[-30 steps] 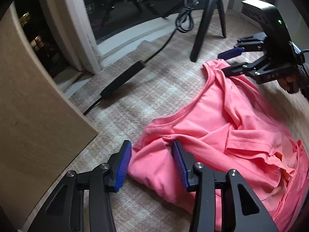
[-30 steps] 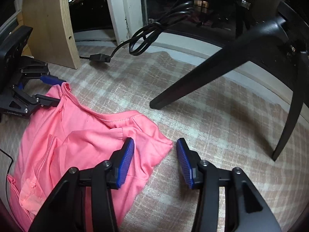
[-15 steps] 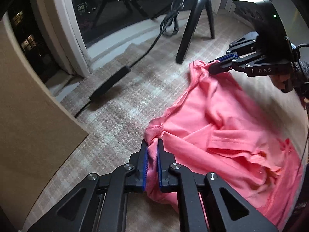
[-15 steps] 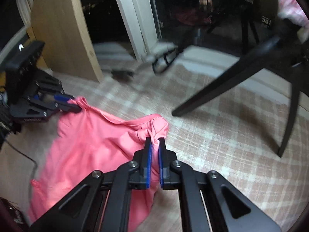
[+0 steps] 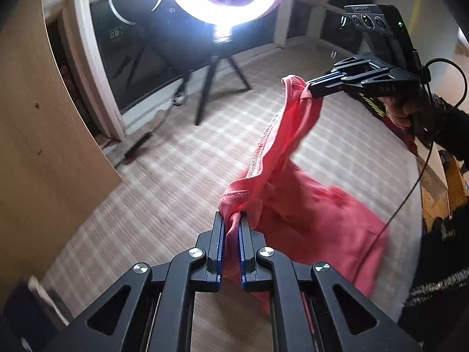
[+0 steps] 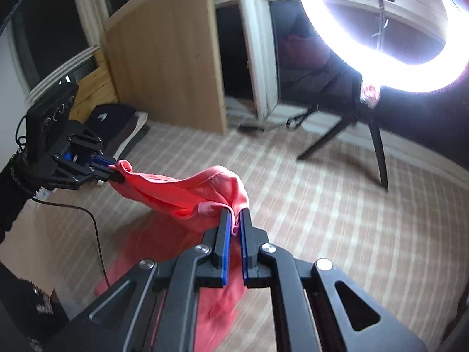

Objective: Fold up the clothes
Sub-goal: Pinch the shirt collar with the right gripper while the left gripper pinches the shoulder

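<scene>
1. The left gripper [image 5: 232, 228] has its jaws clamped narrow on one bunched corner of the pink cotton T-shirt [image 5: 304, 211]; the right gripper [image 6: 233, 226], at two o'clock in the left wrist view, pinches the other corner the same way.
2. The shirt hangs between them above the checked beige carpet [image 5: 164, 176], its lower part trailing toward five o'clock.
3. To do this well, I judge: keep both grips firm, spread the hands apart until the top edge is taut, let the shirt hang free.
4. A second ago both jaws stood wide over the shirt lying crumpled on the carpet; now it is lifted.
</scene>
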`<action>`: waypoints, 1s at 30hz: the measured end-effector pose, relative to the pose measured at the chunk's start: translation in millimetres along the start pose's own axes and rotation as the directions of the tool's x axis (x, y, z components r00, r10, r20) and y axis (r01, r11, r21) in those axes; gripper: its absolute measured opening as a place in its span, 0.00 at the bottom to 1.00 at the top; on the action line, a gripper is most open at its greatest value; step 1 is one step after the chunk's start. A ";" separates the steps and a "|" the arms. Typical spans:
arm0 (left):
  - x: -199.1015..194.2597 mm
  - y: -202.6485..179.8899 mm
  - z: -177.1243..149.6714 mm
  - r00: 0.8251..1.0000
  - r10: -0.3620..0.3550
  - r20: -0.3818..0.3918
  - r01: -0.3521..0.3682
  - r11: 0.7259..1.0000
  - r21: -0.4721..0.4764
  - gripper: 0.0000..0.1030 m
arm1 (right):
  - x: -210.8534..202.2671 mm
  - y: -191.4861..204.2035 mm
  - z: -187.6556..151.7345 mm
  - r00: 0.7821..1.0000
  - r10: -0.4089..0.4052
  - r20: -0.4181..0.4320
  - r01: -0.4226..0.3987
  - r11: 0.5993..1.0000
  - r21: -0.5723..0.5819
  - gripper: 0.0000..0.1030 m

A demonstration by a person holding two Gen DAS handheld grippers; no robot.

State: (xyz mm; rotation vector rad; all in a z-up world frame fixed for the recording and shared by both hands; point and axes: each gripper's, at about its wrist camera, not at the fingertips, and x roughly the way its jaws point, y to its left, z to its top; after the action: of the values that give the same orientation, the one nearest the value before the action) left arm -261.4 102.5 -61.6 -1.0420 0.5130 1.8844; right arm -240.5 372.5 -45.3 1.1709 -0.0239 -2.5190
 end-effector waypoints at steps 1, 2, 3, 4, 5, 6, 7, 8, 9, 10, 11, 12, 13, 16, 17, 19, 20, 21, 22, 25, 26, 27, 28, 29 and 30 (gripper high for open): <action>-5.2 -15.2 -9.1 1.000 -0.006 -0.003 0.006 1.000 0.005 0.07 | -4.4 6.4 -12.3 1.000 0.000 -0.006 0.000 1.000 0.004 0.06; -6.9 -27.4 -17.2 1.000 -0.015 -0.006 0.015 1.000 0.005 0.07 | -8.6 12.7 -25.0 1.000 0.000 -0.013 0.000 1.000 0.009 0.06; -8.7 -39.5 -25.2 1.000 -0.024 -0.010 0.024 1.000 0.004 0.07 | -11.4 18.6 -39.6 1.000 0.003 -0.021 -0.003 1.000 0.019 0.06; -10.4 -51.6 -33.2 0.999 -0.033 -0.013 0.033 0.999 0.003 0.07 | -13.9 24.4 -54.1 1.000 0.005 -0.029 -0.005 1.000 0.028 0.06; -10.1 -62.9 -41.9 0.999 -0.039 -0.020 0.039 0.999 -0.002 0.07 | -14.3 29.2 -67.4 0.999 0.003 -0.034 -0.002 0.999 0.037 0.06; -10.0 -73.0 -50.4 0.998 -0.051 -0.023 0.051 0.999 -0.010 0.07 | -14.7 33.8 -80.6 0.999 0.001 -0.039 0.001 0.999 0.046 0.06; -9.9 -83.1 -58.9 0.998 -0.063 -0.025 0.062 0.998 -0.018 0.07 | -13.9 36.4 -93.4 0.999 -0.002 -0.049 0.005 0.998 0.059 0.06; -9.7 -93.1 -67.3 0.997 -0.075 -0.027 0.074 0.997 -0.027 0.07 | -13.0 38.9 -106.0 0.998 -0.004 -0.059 0.008 0.997 0.071 0.06; -7.3 -101.5 -76.0 0.996 -0.082 -0.035 0.080 0.996 -0.034 0.07 | -10.9 41.0 -116.9 0.997 -0.006 -0.072 0.012 0.997 0.077 0.06; -5.0 -109.8 -84.6 0.995 -0.088 -0.044 0.086 0.995 -0.041 0.07 | -8.8 43.1 -127.7 0.996 -0.008 -0.086 0.015 0.996 0.083 0.06; -2.1 -115.2 -91.8 0.995 -0.091 -0.052 0.088 0.995 -0.050 0.07 | -6.7 45.2 -138.6 0.995 -0.009 -0.100 0.018 0.996 0.089 0.06; 0.6 -119.5 -99.3 0.993 -0.101 -0.063 0.097 0.993 -0.065 0.07 | -4.6 47.3 -149.5 0.993 -0.011 -0.113 0.022 0.995 0.095 0.06; 4.2 -123.1 -106.8 0.992 -0.101 -0.071 0.096 0.992 -0.077 0.07 | -2.5 49.3 -159.8 0.992 -0.013 -0.127 0.025 0.995 0.099 0.06; 13.0 -132.5 -127.5 0.990 -0.108 -0.091 0.098 0.989 -0.107 0.07 | 5.1 54.4 -178.2 0.988 -0.027 -0.154 0.041 0.996 0.085 0.06; 14.9 -135.5 -132.2 0.989 -0.109 -0.098 0.098 0.989 -0.110 0.07 | 4.3 54.6 -181.5 0.987 -0.032 -0.155 0.046 0.995 0.089 0.06; 14.6 -141.2 -136.2 0.990 -0.097 -0.105 0.086 0.991 -0.107 0.07 | -6.6 55.4 -181.0 0.990 -0.028 -0.136 0.041 0.995 0.091 0.06; 13.0 -144.1 -137.2 0.991 -0.090 -0.102 0.079 0.991 -0.104 0.07 | -12.1 55.8 -180.8 0.992 -0.027 -0.127 0.038 0.995 0.091 0.06; 11.3 -147.0 -138.2 0.992 -0.082 -0.098 0.072 0.992 -0.101 0.07 | -17.5 56.2 -180.6 0.993 -0.025 -0.117 0.036 0.995 0.092 0.06; 8.0 -149.1 -137.6 0.993 -0.080 -0.088 0.072 0.993 -0.098 0.07 | -22.9 56.6 -180.4 0.994 -0.023 -0.108 0.033 0.995 0.093 0.06; 8.8 -148.5 -141.1 0.995 -0.063 -0.080 0.056 0.994 -0.090 0.10 | -30.7 60.9 -184.6 0.991 0.006 -0.134 0.009 0.994 0.113 0.06; 10.9 -146.3 -143.4 0.994 -0.065 -0.088 0.057 0.994 -0.092 0.12 | -24.4 64.0 -188.7 0.983 0.002 -0.184 0.016 0.995 0.095 0.06; 13.0 -144.1 -145.7 0.993 -0.067 -0.097 0.058 0.994 -0.093 0.25 | -18.7 66.5 -192.5 0.973 -0.004 -0.230 0.023 0.997 0.079 0.06; 17.7 -140.1 -149.1 0.988 -0.084 -0.133 0.070 0.991 -0.112 0.30 | -17.2 65.0 -194.1 0.969 -0.016 -0.247 0.038 0.996 0.084 0.07; 19.1 -139.1 -151.0 0.985 -0.089 -0.149 0.071 0.990 -0.120 0.29 | -18.7 61.0 -194.6 0.971 -0.006 -0.237 0.033 0.993 0.111 0.08; 16.3 -138.6 -151.0 0.985 -0.087 -0.146 0.071 0.991 -0.117 0.30 | -20.5 57.2 -194.9 0.974 0.001 -0.225 0.030 0.990 0.134 0.08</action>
State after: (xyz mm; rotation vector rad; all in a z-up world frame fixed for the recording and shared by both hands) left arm -78.0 77.4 -151.1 -1.2679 0.4494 1.7897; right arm -65.7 352.1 -148.7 1.5102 -0.1329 -2.4132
